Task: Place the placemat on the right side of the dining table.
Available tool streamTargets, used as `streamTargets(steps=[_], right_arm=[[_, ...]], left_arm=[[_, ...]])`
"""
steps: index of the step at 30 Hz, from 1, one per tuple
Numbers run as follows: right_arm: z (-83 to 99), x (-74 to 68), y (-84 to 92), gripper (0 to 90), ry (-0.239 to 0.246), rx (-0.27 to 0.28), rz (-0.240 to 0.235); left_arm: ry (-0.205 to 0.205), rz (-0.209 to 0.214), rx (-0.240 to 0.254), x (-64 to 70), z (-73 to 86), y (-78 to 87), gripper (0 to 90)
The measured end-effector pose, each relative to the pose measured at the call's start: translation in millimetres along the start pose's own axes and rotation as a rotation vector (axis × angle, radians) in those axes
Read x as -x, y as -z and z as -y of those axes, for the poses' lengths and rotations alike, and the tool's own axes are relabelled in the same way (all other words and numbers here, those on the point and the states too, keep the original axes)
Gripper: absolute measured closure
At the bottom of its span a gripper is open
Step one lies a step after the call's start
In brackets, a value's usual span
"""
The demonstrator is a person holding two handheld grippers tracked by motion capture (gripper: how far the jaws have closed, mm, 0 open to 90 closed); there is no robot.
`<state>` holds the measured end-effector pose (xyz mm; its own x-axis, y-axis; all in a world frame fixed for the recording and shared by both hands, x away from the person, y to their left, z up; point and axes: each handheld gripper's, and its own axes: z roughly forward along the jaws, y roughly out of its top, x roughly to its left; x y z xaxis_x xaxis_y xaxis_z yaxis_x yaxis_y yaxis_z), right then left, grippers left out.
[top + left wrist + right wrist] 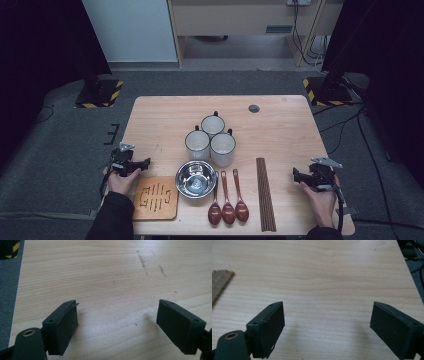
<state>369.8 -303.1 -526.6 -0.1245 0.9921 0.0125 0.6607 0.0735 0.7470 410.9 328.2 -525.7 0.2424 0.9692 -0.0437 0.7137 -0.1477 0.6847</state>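
My left gripper (144, 163) rests at the table's left edge, held in a hand, and points toward the table's middle. In the left gripper view its jaws stand wide apart over bare wood, so the left gripper (117, 312) is open and holds nothing. My right gripper (296, 175) sits near the front right of the table and points left toward a bundle of dark chopsticks (265, 194). The right gripper (328, 315) is open too, with only tabletop between its jaws. The tips of the chopsticks (220, 280) show at its far left.
Three white mugs (212, 140) stand grouped mid-table. In front of them lie a steel bowl (196, 179) and three brown spoons (228, 202). A wooden trivet (155, 197) lies at the front left. The table (280, 125) has a round hole (254, 108) at the back.
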Motion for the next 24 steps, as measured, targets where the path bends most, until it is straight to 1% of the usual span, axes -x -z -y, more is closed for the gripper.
streamTargets(steps=[2, 3, 4, 5, 7, 8, 9, 10, 11, 12, 13, 14, 16, 17, 18, 19, 20, 21, 22, 24], right_arm=[[-2.2, -1.2, 4.5, 13.1, 0.001, 0.025, -0.007], [-3.1, -2.2, 6.3, 13.2, 0.002, 0.031, -0.010], [-4.0, -3.0, 7.7, 13.2, 0.005, 0.035, -0.013], [-4.0, -3.0, 7.7, 13.2, 0.005, 0.035, -0.013], [-6.4, -5.5, 10.8, 13.2, 0.014, 0.044, -0.022], [-9.5, -8.1, 15.0, 13.3, 0.018, 0.063, -0.030], [-9.5, -8.1, 15.0, 13.3, 0.018, 0.063, -0.030], [-12.6, -10.2, 20.0, 13.8, 0.009, 0.086, -0.034], [-12.6, -10.2, 20.0, 13.8, 0.009, 0.086, -0.034], [-14.4, -12.0, 23.5, 14.2, 0.000, 0.103, -0.049], [-14.4, -12.0, 23.5, 14.2, 0.000, 0.103, -0.049], [-15.0, -14.4, 24.9, 14.2, 0.007, 0.097, -0.052], [-15.0, -17.2, 24.9, 14.1, 0.005, 0.089, -0.052], [-15.0, -17.2, 24.9, 14.1, 0.005, 0.089, -0.052], [-15.7, -19.1, 25.4, 14.1, 0.008, 0.089, -0.055], [-16.4, -20.0, 25.9, 14.1, 0.008, 0.091, -0.058], [-17.1, -20.8, 26.6, 14.1, 0.008, 0.095, -0.061], [-17.1, -20.8, 26.6, 14.1, 0.008, 0.095, -0.061], [-18.2, -22.9, 28.2, 13.8, 0.015, 0.099, -0.057], [-19.0, -24.9, 31.2, 13.8, 0.027, 0.105, -0.052]], left_arm=[[0.011, 0.021, 0.004, 0.8, 0.9, 5.0, 17.0], [0.011, 0.021, 0.004, 0.8, 0.9, 5.0, 17.0], [0.029, 0.053, 0.015, 0.8, 1.3, 11.1, 17.2], [0.029, 0.053, 0.015, 0.8, 1.3, 11.1, 17.1], [0.047, 0.086, 0.033, 0.9, 1.8, 17.8, 17.2], [0.050, 0.106, 0.046, 1.9, 2.5, 24.1, 18.6], [0.050, 0.106, 0.046, 1.9, 2.5, 24.1, 19.5], [0.049, 0.116, 0.061, 3.8, 3.0, 29.5, 20.0], [0.049, 0.116, 0.061, 3.8, 3.0, 29.5, 20.2], [0.046, 0.126, 0.073, 5.6, 3.7, 34.7, 20.7], [0.046, 0.126, 0.073, 5.6, 3.7, 34.7, 20.7], [0.042, 0.130, 0.088, 7.0, 5.4, 40.0, 20.7], [0.028, 0.134, 0.095, 8.7, 8.0, 45.4, 20.5], [0.028, 0.134, 0.095, 8.7, 8.0, 45.4, 20.7], [-0.003, 0.138, 0.077, 10.1, 10.4, 50.1, 22.4], [-0.003, 0.138, 0.077, 10.1, 10.4, 50.1, 24.4], [-0.011, 0.140, 0.047, 12.1, 12.3, 53.5, 27.1], [-0.011, 0.140, 0.047, 12.1, 12.3, 53.5, 30.0], [-0.019, 0.139, 0.046, 13.6, 14.5, 55.4, 30.2], [-0.020, 0.149, 0.056, 14.3, 15.8, 57.0, 32.2]])
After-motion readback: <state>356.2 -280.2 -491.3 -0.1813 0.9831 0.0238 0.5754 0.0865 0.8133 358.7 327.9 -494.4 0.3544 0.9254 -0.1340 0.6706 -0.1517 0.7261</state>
